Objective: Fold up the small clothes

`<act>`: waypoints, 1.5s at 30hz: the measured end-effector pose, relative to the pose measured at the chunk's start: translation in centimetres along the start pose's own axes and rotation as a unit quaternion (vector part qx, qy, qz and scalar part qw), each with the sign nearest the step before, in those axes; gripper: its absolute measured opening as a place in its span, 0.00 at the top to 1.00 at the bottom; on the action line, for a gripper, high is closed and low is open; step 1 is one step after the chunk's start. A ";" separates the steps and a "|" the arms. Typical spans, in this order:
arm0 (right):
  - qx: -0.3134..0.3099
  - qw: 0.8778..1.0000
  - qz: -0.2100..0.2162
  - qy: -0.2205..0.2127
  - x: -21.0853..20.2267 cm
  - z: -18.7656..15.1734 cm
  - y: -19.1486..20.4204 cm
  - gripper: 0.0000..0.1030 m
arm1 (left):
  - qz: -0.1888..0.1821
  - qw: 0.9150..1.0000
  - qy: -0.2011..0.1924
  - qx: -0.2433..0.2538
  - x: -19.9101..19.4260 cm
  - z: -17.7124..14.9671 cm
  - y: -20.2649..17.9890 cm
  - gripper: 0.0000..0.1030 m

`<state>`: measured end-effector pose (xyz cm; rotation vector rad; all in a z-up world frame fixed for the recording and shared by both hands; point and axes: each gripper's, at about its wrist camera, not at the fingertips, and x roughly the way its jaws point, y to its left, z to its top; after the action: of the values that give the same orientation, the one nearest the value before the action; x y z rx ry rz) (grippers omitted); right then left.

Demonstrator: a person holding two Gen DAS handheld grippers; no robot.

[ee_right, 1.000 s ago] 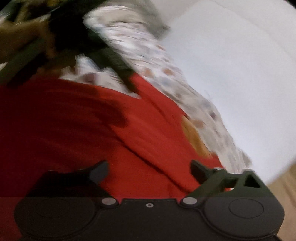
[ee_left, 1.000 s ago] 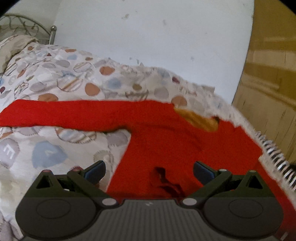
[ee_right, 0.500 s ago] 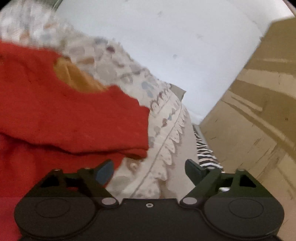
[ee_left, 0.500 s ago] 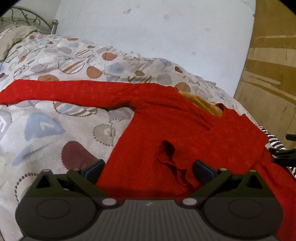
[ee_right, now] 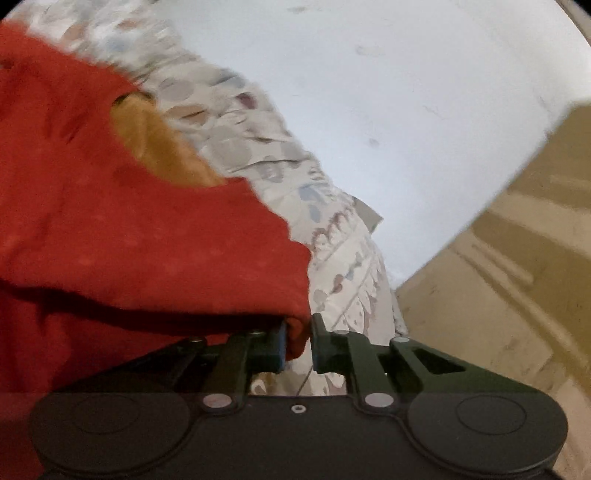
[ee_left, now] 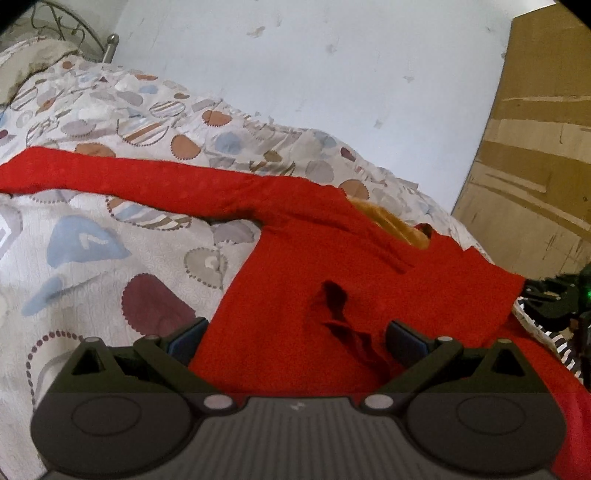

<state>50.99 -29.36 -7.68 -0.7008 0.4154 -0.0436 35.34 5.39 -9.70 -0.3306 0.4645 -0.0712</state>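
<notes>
A red long-sleeved top (ee_left: 295, 258) lies flat on the bed, one sleeve (ee_left: 129, 177) stretched out to the left and an orange lining (ee_left: 391, 221) showing at the neck. My left gripper (ee_left: 297, 332) stands open just above the top's near hem, nothing pinched. A small dark crease sits between its fingers. My right gripper (ee_right: 298, 332) is at the top's right edge, where the fabric (ee_right: 147, 240) folds over. Its jaws are closing and the pads pinch that red edge. In the left wrist view the right gripper (ee_left: 546, 299) shows at the far right, blurred.
The patterned quilt (ee_left: 92, 240) covers the bed and drops off at the right, where a striped cloth (ee_left: 565, 347) lies. A pale wall (ee_left: 332, 74) stands behind, a wooden panel (ee_left: 535, 166) at the right, and a metal bed head (ee_left: 74, 22) at the top left.
My right gripper swung from over the middle of the top to its right edge and went from wide open to closed on the fabric. My left gripper sank slightly and stayed open.
</notes>
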 end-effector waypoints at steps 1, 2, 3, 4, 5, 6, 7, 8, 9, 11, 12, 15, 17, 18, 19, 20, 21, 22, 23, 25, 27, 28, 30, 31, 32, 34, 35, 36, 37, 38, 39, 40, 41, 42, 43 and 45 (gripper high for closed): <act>0.022 1.000 0.003 0.015 0.2 -0.3 -0.5 0.89 | 0.005 1.000 0.006 0.004 0.2 0.0 -0.2 0.00; 0.038 0.999 0.006 0.031 0.5 -0.7 -0.8 0.89 | 0.011 1.000 0.009 0.010 0.4 0.0 -0.4 0.00; 0.056 0.997 0.008 0.048 0.8 -1.2 -1.2 0.90 | 0.019 1.000 0.012 0.021 0.5 0.0 -0.7 0.00; 0.073 0.995 0.011 0.063 1.1 -1.8 -1.4 0.97 | 0.026 0.999 0.013 0.029 0.6 -0.1 -1.1 0.00; 0.083 0.994 0.013 0.074 1.4 -2.2 -1.4 0.97 | 0.030 0.999 0.014 0.035 0.6 -0.1 -1.3 0.00; 0.093 0.991 0.004 0.093 1.8 -2.7 -1.5 1.00 | 0.033 0.999 0.015 0.038 0.6 -0.2 -1.3 0.00; 0.112 0.988 -0.001 0.107 2.2 -3.3 -1.9 1.00 | 0.033 0.999 0.015 0.038 0.6 -0.2 -1.4 0.00; 0.134 0.985 0.004 0.109 2.3 -3.7 -2.4 1.00 | 0.031 0.999 0.015 0.037 0.6 -0.2 -1.3 0.00; 0.156 0.982 0.012 0.102 2.1 -4.0 -3.0 1.00 | 0.030 0.999 0.014 0.036 0.6 -0.2 -1.4 0.00; 0.170 0.981 0.016 0.094 1.6 -3.9 -3.5 1.00 | 0.030 0.999 0.014 0.035 0.6 -0.2 -1.5 0.00; 0.173 0.980 0.015 0.094 1.4 -3.9 -3.7 1.00 | 0.030 0.999 0.015 0.036 0.6 -0.2 -1.4 0.00; 0.184 0.980 -0.004 0.081 0.8 -3.2 -4.3 0.81 | 0.029 0.999 0.015 0.035 0.6 -0.2 -1.4 0.00; 0.206 0.976 -0.011 0.063 0.3 -2.4 -5.1 0.70 | 0.029 0.999 0.015 0.035 0.6 -0.2 -1.4 0.00; 0.220 0.974 -0.015 0.052 0.1 -1.9 -5.4 0.60 | 0.029 0.999 0.015 0.035 0.6 -0.2 -1.4 0.00; 0.231 0.972 -0.015 0.040 0.0 -1.4 -5.7 0.50 | 0.029 0.999 0.015 0.035 0.6 -0.2 -1.4 0.00; 0.239 0.970 -0.012 0.029 0.2 -0.9 -5.9 0.43 | 0.029 0.999 0.015 0.035 0.6 -0.2 -1.4 0.00; 0.241 0.970 -0.007 0.019 0.4 -0.3 -5.9 0.30 | 0.029 0.999 0.015 0.035 0.6 -0.2 -1.3 0.00; 0.238 0.971 -0.001 0.009 0.8 0.3 -5.6 0.24 | 0.028 0.999 0.015 0.035 0.6 -0.2 -1.4 0.00; 0.232 0.973 0.003 0.002 1.2 0.7 -5.3 0.23 | 0.029 0.999 0.015 0.035 0.6 -0.2 -1.4 0.00; 0.228 0.974 0.010 -0.001 2.4 1.6 -4.6 0.18 | 0.028 0.999 0.015 0.035 0.7 -0.2 -1.4 0.00; 0.235 0.972 0.010 0.011 4.0 1.7 -4.3 0.14 | 0.028 0.999 0.015 0.035 0.7 -0.2 -1.4 0.00; 0.238 0.971 0.005 0.024 4.9 1.7 -4.1 0.14 | 0.028 0.999 0.015 0.034 0.7 -0.2 -1.4 0.00; 0.239 0.969 -0.012 0.052 6.3 1.3 -3.7 0.14 | 0.028 0.999 0.015 0.034 0.7 -0.2 -1.4 0.00; 0.243 0.967 -0.024 0.068 6.9 0.9 -3.7 0.13 | 0.027 0.999 0.015 0.034 0.7 -0.2 -1.4 0.00; 0.255 0.963 -0.029 0.082 7.6 0.5 -3.9 0.10 | 0.027 0.999 0.015 0.034 0.6 -0.2 -1.3 0.00; 0.283 0.954 -0.032 0.092 8.2 -0.2 -4.4 0.01 | 0.027 0.999 0.015 0.034 0.7 -0.2 -1.3 0.00; 0.284 0.954 -0.032 0.093 8.3 -0.4 -4.3 0.01 | 0.027 0.999 0.015 0.034 0.7 -0.2 -1.3 0.00; 0.282 0.954 -0.032 0.092 8.3 -0.4 -4.2 0.01 | 0.027 0.999 0.015 0.034 0.7 -0.2 -1.3 0.00; 0.279 0.955 -0.034 0.091 8.2 -0.2 -4.2 0.01 | 0.027 0.999 0.015 0.034 0.7 -0.2 -1.3 0.00; 0.277 0.956 -0.033 0.088 8.0 -0.1 -4.2 0.01 | 0.027 0.999 0.015 0.034 0.7 -0.2 -1.3 0.00; 0.277 0.957 -0.030 0.080 7.6 0.0 -4.3 0.03 | 0.025 0.999 0.015 0.033 0.6 -0.2 -1.3 0.00; 0.277 0.958 -0.029 0.072 7.1 0.1 -4.5 0.04 | 0.024 0.999 0.015 0.032 0.7 -0.2 -1.3 0.00; 0.275 0.959 -0.027 0.062 6.2 0.3 -4.6 0.04 | 0.023 0.999 0.014 0.031 0.6 -0.2 -1.3 0.00; 0.273 0.960 -0.022 0.054 5.4 0.5 -4.7 0.03 | 0.022 0.999 0.014 0.030 0.6 -0.2 -1.2 0.00; 0.271 0.961 -0.013 0.048 4.5 0.7 -4.8 0.02 | 0.021 0.999 0.014 0.029 0.6 -0.2 -1.2 0.00; 0.263 0.964 0.013 0.030 2.2 1.2 -4.8 0.01 | 0.020 0.999 0.013 0.028 0.6 -0.3 -1.1 0.00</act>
<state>53.97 -32.69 -4.64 -0.1695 0.4463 -0.1444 35.77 4.23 -9.84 -0.2655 0.4945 -0.0495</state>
